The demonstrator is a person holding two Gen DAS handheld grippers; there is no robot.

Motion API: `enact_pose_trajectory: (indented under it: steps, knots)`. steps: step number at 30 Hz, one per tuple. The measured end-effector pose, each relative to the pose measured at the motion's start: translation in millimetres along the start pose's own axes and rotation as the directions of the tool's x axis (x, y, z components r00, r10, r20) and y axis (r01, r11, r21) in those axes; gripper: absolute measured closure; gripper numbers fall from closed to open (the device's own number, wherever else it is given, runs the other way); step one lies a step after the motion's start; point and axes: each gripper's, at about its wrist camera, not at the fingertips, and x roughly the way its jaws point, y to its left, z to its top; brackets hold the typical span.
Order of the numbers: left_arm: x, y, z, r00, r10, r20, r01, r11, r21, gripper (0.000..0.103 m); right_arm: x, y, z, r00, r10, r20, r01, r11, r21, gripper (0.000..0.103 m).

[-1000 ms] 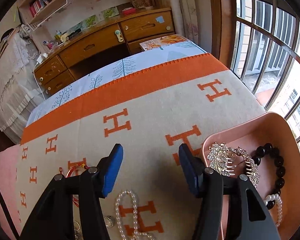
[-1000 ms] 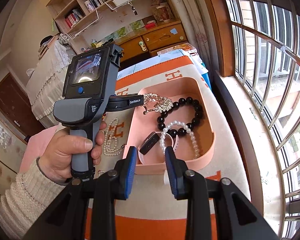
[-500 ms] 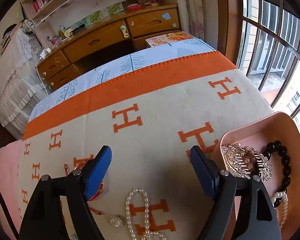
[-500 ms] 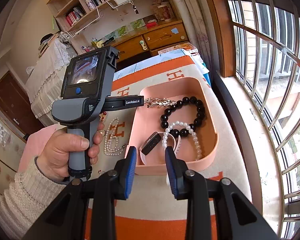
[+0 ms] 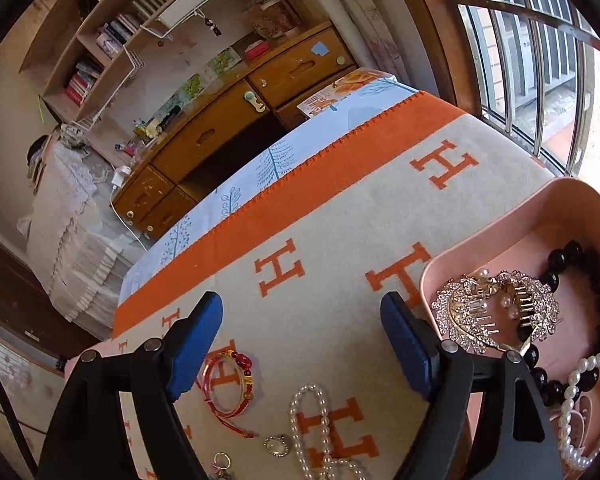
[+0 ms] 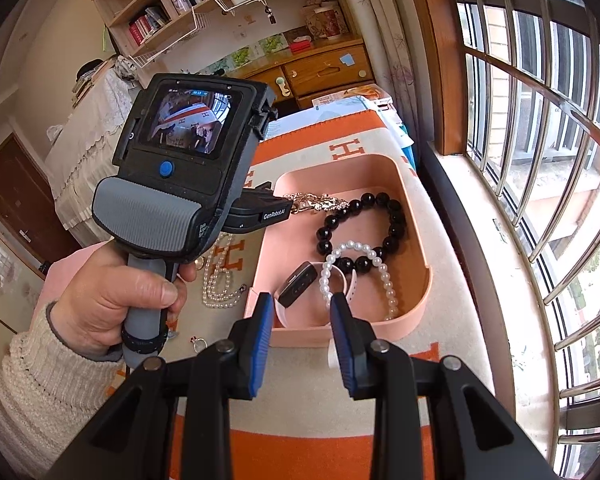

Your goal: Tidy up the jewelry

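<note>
Left gripper (image 5: pixel 302 334) jaws just spread wide, empty, over blanket; red bracelet (image 5: pixel 230 388), pearl necklace (image 5: pixel 314 428), rings loose there. Pink tray (image 5: pixel 500 224) crowded, hair clip (image 5: pixel 496 312) at rim: careless drop may tangle strands. Right gripper (image 6: pixel 298 318) jaws narrowly parted, empty

The left gripper (image 5: pixel 302 344) has just spread its fingers wide, empty; the right gripper (image 6: pixel 300 330) stands narrowly parted, empty.
</note>
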Motion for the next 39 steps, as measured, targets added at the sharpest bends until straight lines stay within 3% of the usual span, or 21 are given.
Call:
enact_pose_trajectory:
  steps: [6,8,10,12,15,18,22,23,24,27,28,30,33,36,37,38,39]
  knots:
    - [-8,-6,1,0.999,0.03,0.031,-0.03,0.999,0.01,0.023,-1,0,0,1.0,0.005,0.01,-0.005,1.0,0.004,0.073]
    - [-10,3,2,0.999,-0.035,0.026,0.036,0.999,-0.032,0.022,1,-1,-2,1.0,0.005,0.0,-0.005,1.0,0.005,0.073]
    - [-13,15,3,0.988,-0.153,0.026,0.154,0.984,-0.088,0.022,2,-1,-3,1.0,0.0,-0.005,0.0,1.0,0.003,0.073]
    - [-17,25,6,0.957,-0.288,0.03,0.289,0.948,-0.131,0.022,1,-2,-3,1.0,-0.001,-0.004,0.001,1.0,0.005,0.073]
    - [-18,32,10,0.884,-0.465,0.033,0.463,0.868,-0.179,0.022,2,-3,-3,1.0,0.008,-0.002,-0.008,1.0,0.018,0.073]
    - [-16,31,11,0.826,-0.563,0.035,0.557,0.804,-0.21,0.022,2,-2,-3,1.0,0.016,-0.003,-0.016,1.0,0.021,0.073]
    - [-11,22,11,0.721,-0.693,0.027,0.675,0.692,-0.258,0.022,3,-2,-5,1.0,0.016,-0.01,-0.016,1.0,0.018,0.073]
    - [-11,19,11,0.703,-0.711,0.027,0.691,0.673,-0.265,0.022,3,-3,-5,1.0,0.016,-0.012,-0.016,1.0,0.02,0.073]
    - [-11,16,11,0.692,-0.722,0.027,0.701,0.662,-0.266,0.022,3,-4,-5,1.0,0.016,-0.012,-0.016,1.0,0.022,0.073]
    - [-12,4,11,0.68,-0.733,0.006,0.712,0.659,-0.244,0.022,1,-6,-5,1.0,0.017,-0.008,-0.017,0.999,0.029,0.073]
    - [-15,0,12,0.695,-0.719,0.011,0.701,0.675,-0.23,0.022,0,-7,-5,1.0,0.017,-0.008,-0.017,0.999,0.032,0.073]
    - [-19,-6,13,0.69,-0.724,0.007,0.71,0.675,-0.203,0.022,0,-7,-6,1.0,0.017,-0.009,-0.017,0.999,0.037,0.073]
    - [-18,-17,14,0.626,-0.779,-0.033,0.757,0.617,-0.214,0.022,1,-6,-7,1.0,0.019,-0.012,-0.018,0.999,0.04,0.073]
    - [-12,-33,10,0.597,-0.796,-0.098,0.769,0.603,-0.214,0.022,1,-6,-8,1.0,0.022,-0.011,-0.022,0.999,0.044,0.073]
    - [-10,-36,8,0.605,-0.789,-0.107,0.761,0.613,-0.212,0.023,0,-6,-8,1.0,0.023,-0.01,-0.022,0.999,0.044,0.073]
    - [-13,-37,7,0.629,-0.772,-0.091,0.75,0.634,-0.191,0.024,0,-6,-9,1.0,0.024,-0.01,-0.023,0.999,0.044,0.073]
    - [-14,-38,7,0.628,-0.772,-0.096,0.751,0.634,-0.185,0.024,-1,-6,-9,1.0,0.023,-0.009,-0.023,0.999,0.043,0.073]
